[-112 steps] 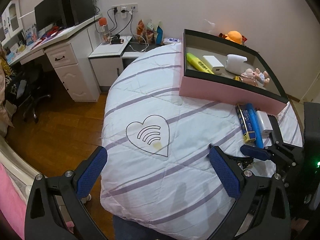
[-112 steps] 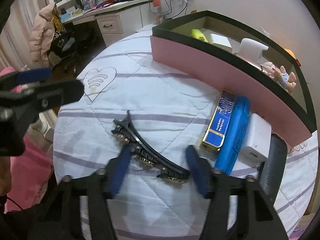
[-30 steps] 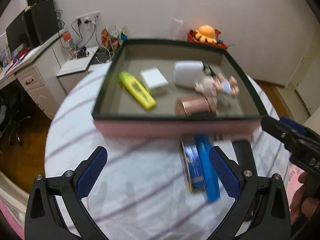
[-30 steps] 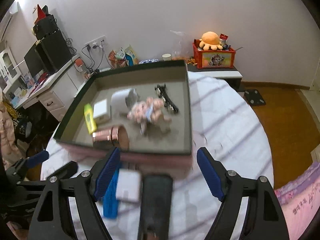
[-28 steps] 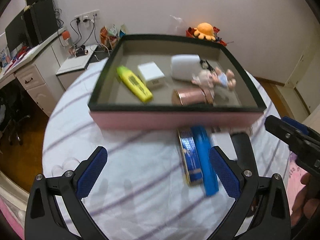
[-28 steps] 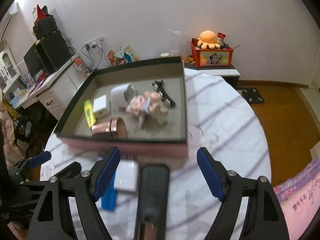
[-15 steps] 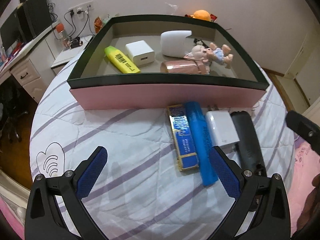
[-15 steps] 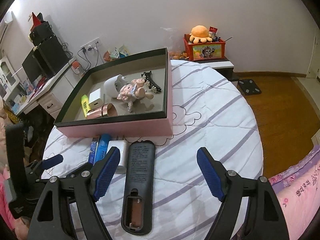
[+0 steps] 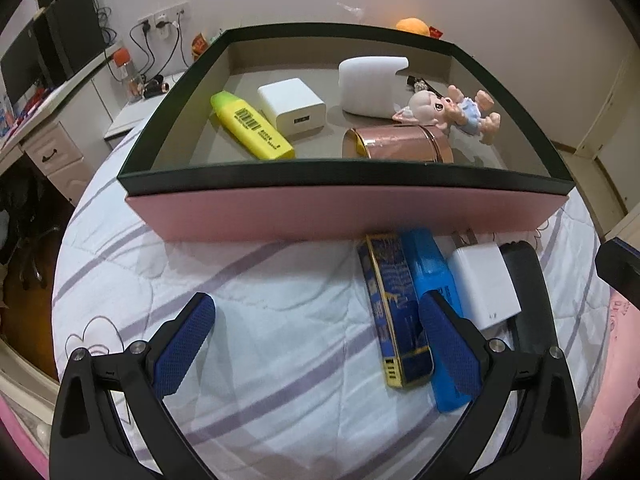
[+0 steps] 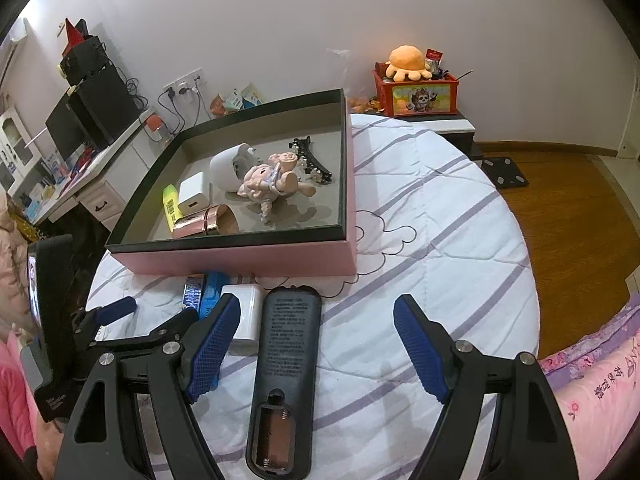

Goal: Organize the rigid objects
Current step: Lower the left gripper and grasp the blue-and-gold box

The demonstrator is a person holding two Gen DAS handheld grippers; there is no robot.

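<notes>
A pink box with a dark rim sits on a round quilted table. Inside lie a yellow highlighter, a white charger, a white plug block, a rose-gold tube, a doll and a black hair clip. In front of the box lie a dark blue harmonica box, a blue case, a white adapter and a black remote, back up with its battery bay bare. My left gripper hovers open left of the harmonica box. My right gripper stands open over the remote.
A desk with monitor and speakers stands at the left, with a nightstand and cables behind the table. A red toy box with an orange plush sits on a low shelf at the back. Wooden floor lies to the right, pink bedding at bottom right.
Earlier the right gripper stood around the black hair clip on the quilt; the clip now lies in the box. Over the last second both grippers have sunk toward the items in front of the box.
</notes>
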